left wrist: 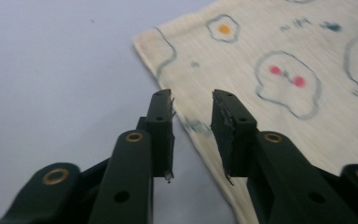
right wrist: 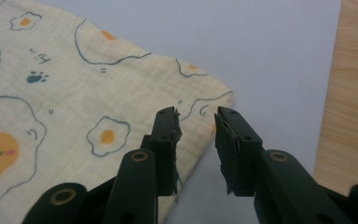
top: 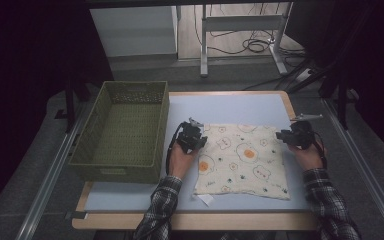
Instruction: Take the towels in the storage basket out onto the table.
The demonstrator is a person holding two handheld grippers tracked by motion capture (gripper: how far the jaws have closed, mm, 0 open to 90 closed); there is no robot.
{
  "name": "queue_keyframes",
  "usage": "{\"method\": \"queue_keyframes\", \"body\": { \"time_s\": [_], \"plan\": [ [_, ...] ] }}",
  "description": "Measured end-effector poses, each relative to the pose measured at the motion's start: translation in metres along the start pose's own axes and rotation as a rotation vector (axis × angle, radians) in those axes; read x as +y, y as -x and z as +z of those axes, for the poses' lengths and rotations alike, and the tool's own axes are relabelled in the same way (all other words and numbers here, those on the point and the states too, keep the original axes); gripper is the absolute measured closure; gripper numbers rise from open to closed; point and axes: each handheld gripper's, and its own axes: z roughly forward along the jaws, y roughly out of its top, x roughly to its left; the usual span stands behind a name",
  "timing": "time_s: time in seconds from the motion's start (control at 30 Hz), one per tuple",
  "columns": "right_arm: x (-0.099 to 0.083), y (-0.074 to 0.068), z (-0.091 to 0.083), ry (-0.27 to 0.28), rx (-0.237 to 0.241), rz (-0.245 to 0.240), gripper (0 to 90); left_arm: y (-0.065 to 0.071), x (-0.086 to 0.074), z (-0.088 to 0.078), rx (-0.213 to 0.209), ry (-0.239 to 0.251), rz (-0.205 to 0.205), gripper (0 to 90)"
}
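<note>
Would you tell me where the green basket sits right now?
In the high view the green basket stands on the table's left side, just left of the left gripper and the egg-print cloth.

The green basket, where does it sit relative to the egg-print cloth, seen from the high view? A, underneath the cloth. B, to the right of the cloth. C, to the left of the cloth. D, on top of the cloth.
C: in the high view the green basket stands at the table's left side, while the egg-print cloth lies flat to its right, apart from it.

Left hand-held gripper point(top: 203, 141) and right hand-held gripper point(top: 279, 135) low, facing inward, jaws narrowly apart.
</note>
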Motion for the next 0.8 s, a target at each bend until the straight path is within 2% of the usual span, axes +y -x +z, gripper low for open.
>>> {"method": "queue_keyframes", "body": {
  "time_s": [0.13,0.23,0.37,0.6,0.67,0.73,0.8],
  "plan": [
    [0.003,0.003,0.006,0.0,0.004,-0.008,72.1,-0.007,0.009,0.014,0.015,-0.003,0.018,70.9],
    [0.005,0.005,0.012,-0.013,0.002,-0.031,72.2,-0.011,0.015,0.021,0.019,-0.019,0.031,71.2],
    [0.008,0.008,0.019,-0.015,-0.011,-0.017,72.0,-0.016,0.022,0.027,0.034,-0.014,0.046,71.2],
    [0.012,0.015,0.031,-0.015,-0.037,0.029,68.4,-0.02,0.034,0.037,0.025,-0.014,0.05,67.8],
    [0.012,0.015,0.033,-0.017,-0.041,0.028,67.0,-0.019,0.036,0.04,0.027,-0.014,0.051,67.1],
    [0.011,0.015,0.037,-0.029,-0.043,0.018,66.3,-0.018,0.037,0.044,0.049,-0.023,0.059,66.7],
    [0.01,0.014,0.038,-0.032,-0.051,0.001,65.7,-0.019,0.038,0.048,0.04,-0.024,0.056,65.6]
  ]
}}
